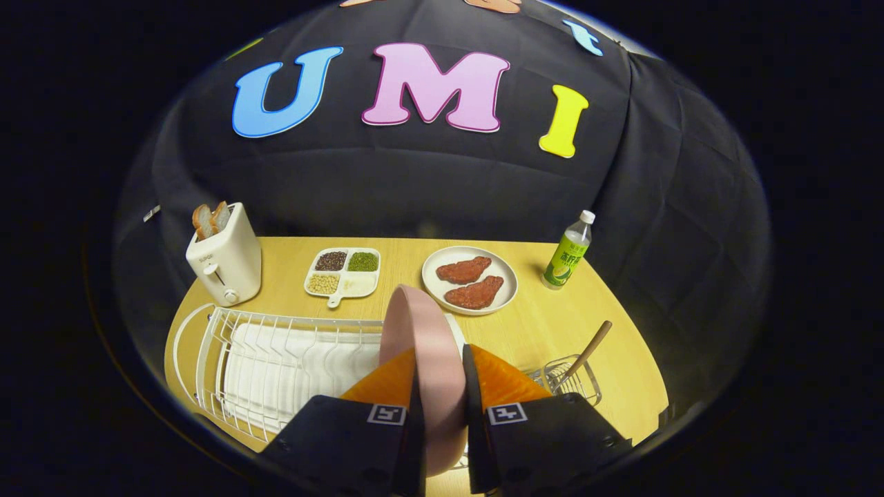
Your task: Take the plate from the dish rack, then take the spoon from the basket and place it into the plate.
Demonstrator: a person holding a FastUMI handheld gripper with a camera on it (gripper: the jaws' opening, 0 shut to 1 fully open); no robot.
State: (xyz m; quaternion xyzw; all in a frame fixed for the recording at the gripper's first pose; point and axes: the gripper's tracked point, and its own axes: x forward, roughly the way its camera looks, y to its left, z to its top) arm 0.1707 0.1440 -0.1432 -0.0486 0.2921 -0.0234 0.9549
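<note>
We hold the pink plate (434, 359) edge-on, the hand-held gripper (442, 407) clamped across its rim, above the dish rack (276, 359); the wooden-handled spoon (588, 351) waits in its wire basket (570, 379) alongside.

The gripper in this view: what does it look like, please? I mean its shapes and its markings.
The gripper has two broad black blocks at its base, each bearing a small square black-and-white marker on its upper inner corner. From each block a wedge-shaped piece narrows forward to a thin finger. Round screw heads sit near the outer corners of the blocks. No cable and no sleeve can be seen.
</note>
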